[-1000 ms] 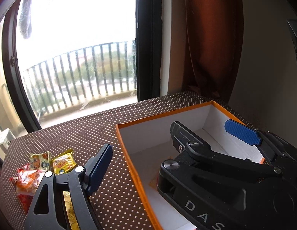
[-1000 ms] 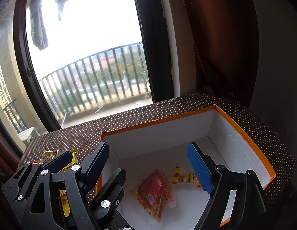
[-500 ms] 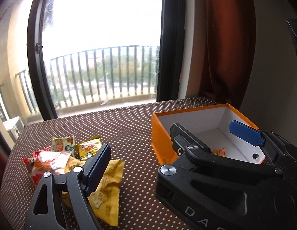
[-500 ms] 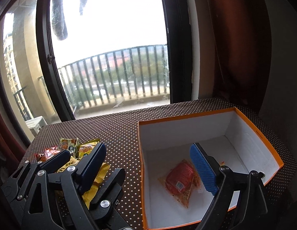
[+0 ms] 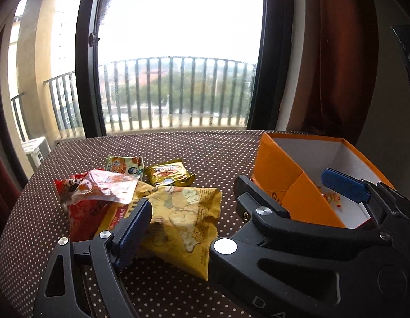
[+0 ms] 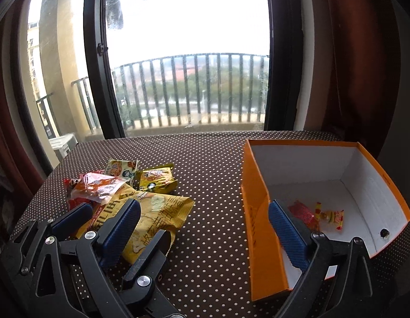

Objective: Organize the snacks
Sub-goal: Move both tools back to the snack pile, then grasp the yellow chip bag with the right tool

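Both views swung left | snack pile (image 6: pixel 130 198) centred | orange box (image 6: pixel 260 212) at right edge

The right gripper (image 6: pixel 205 228) hangs over the dotted brown tablecloth (image 6: pixel 212 164), its jaws wide apart and just opened further, nothing between them. At ten o'clock lies the snack pile, a big yellow chip bag (image 6: pixel 157 212) nearest, partly behind the left pad. At three o'clock the orange box (image 6: pixel 260 204) holds a red packet (image 6: pixel 302 213) and a small candy (image 6: pixel 330 216).

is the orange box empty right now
No, the orange box holds a red packet and a small candy on its white floor.
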Demonstrator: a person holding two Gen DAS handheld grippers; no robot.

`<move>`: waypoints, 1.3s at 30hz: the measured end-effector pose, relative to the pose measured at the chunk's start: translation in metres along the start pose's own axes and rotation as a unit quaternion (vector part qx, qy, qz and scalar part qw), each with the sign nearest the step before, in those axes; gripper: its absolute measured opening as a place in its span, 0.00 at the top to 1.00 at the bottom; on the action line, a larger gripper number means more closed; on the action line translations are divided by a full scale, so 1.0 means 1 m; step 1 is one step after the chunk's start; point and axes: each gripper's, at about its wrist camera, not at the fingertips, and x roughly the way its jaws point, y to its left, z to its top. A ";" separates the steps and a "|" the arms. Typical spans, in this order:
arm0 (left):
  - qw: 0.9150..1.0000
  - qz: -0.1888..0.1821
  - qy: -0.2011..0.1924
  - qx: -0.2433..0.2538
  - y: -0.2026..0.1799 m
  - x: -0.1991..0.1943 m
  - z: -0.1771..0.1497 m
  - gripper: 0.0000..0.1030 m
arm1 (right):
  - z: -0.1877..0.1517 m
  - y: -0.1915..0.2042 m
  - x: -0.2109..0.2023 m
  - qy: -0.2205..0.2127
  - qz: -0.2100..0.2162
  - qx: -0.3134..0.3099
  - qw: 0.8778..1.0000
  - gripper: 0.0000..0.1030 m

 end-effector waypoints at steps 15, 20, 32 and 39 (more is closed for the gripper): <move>0.996 0.069 0.017 -0.053 0.054 0.010 -0.039 0.16 | -0.028 0.053 0.043 0.051 0.054 -0.017 0.997 0.04; 0.995 0.069 0.034 -0.068 0.070 0.018 -0.048 0.16 | -0.038 0.068 0.055 0.067 0.060 -0.027 0.996 0.04; 0.988 0.086 0.070 -0.110 0.098 0.038 -0.059 0.16 | -0.046 0.081 0.076 0.085 0.059 -0.029 0.994 0.04; 0.987 0.073 0.102 -0.096 0.093 0.057 -0.064 0.16 | -0.047 0.077 0.089 0.096 0.068 -0.016 0.993 0.04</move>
